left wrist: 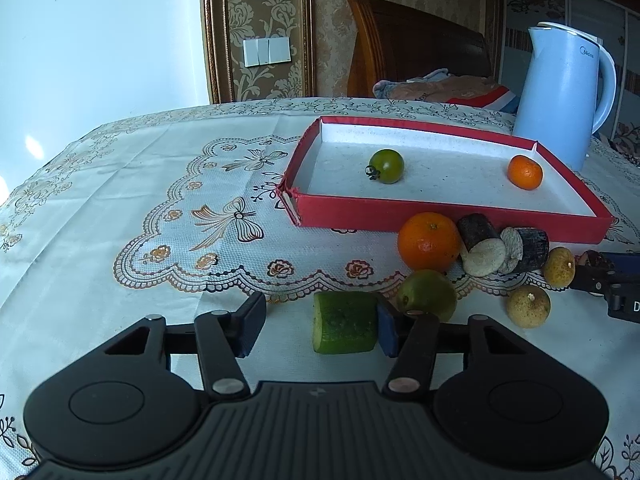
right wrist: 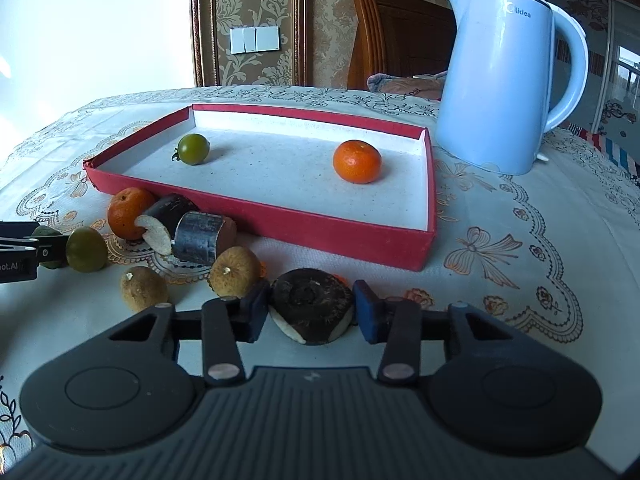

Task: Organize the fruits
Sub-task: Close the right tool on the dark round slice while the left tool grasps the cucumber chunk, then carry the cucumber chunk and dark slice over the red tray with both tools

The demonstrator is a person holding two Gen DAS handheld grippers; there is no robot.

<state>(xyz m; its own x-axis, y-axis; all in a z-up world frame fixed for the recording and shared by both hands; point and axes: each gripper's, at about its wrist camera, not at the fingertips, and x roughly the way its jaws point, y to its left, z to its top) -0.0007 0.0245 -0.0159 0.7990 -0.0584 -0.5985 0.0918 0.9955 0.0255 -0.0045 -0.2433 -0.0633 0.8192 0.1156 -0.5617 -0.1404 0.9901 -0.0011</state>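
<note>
A red tray (left wrist: 440, 222) (right wrist: 320, 230) holds a green tomato (left wrist: 386, 166) (right wrist: 193, 149) and a small orange (left wrist: 525, 172) (right wrist: 357, 161). In front of it lie an orange (left wrist: 428, 242), two dark sugarcane pieces (left wrist: 480, 246), a green citrus (left wrist: 426, 294) and two brown longans (left wrist: 528, 306). My left gripper (left wrist: 320, 326) is open around a cucumber piece (left wrist: 344, 328), whose right end touches the right finger. My right gripper (right wrist: 310, 312) has its jaws around a dark water chestnut (right wrist: 312, 304) on the cloth; whether the pads press it is unclear.
A light blue kettle (left wrist: 564, 92) (right wrist: 500, 80) stands behind the tray's right end. The table wears a white lace-patterned cloth (left wrist: 160, 200). A wooden headboard (left wrist: 416, 48) and bedding lie beyond the table's far edge.
</note>
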